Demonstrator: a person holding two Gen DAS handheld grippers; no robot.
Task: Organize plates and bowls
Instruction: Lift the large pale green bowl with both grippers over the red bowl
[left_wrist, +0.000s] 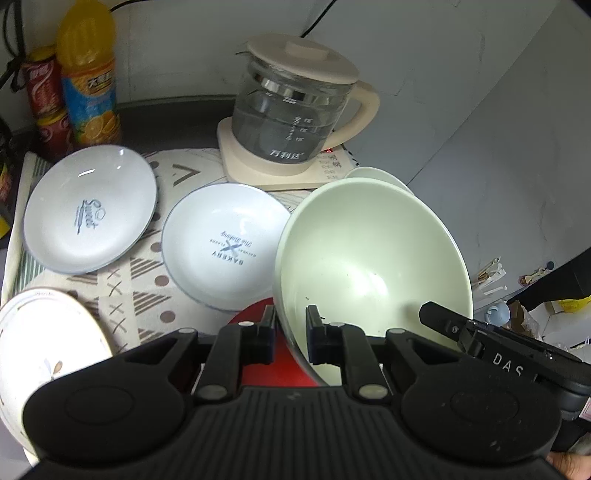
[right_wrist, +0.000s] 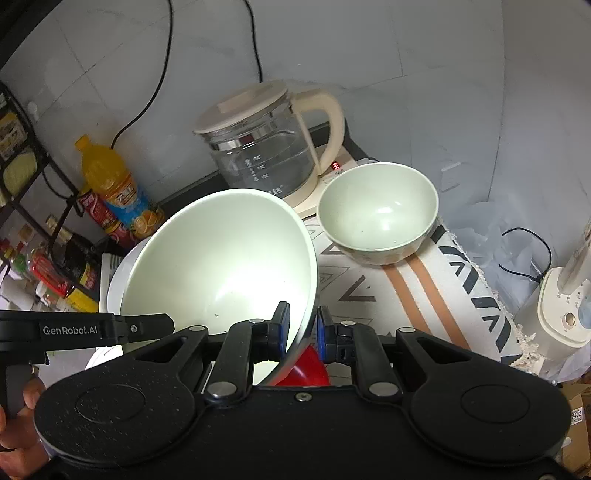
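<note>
Both grippers carry one large pale-green bowl (left_wrist: 373, 266) between them, tilted and clear of the worktop (right_wrist: 413, 295), so the step in hand is the transport of this bowl toward a stack. The left gripper (left_wrist: 290, 332) has its fingers clamped on the bowl's near rim, one pad inside and one outside; the right gripper (right_wrist: 303, 332) is clamped the same way on the rim at the bowl's opposite side. Something red (left_wrist: 280, 354) shows just under the bowl; whether it is another dish I cannot tell.

A smaller green bowl (right_wrist: 378, 214) sits upright near the back right edge of the worktop, just beside the base of the glass kettle (right_wrist: 266, 151). Two white plates (left_wrist: 90, 206) and (left_wrist: 225, 245) lie flat toward the left side of the worktop, and a third, patterned plate (left_wrist: 40, 347) lies at the near left corner.

The likely next move is to bring the large bowl level and set it down. Since it is the wider one, the small bowl should nest into it, not the reverse. Both grips must release together, or the bowl may tip.
</note>
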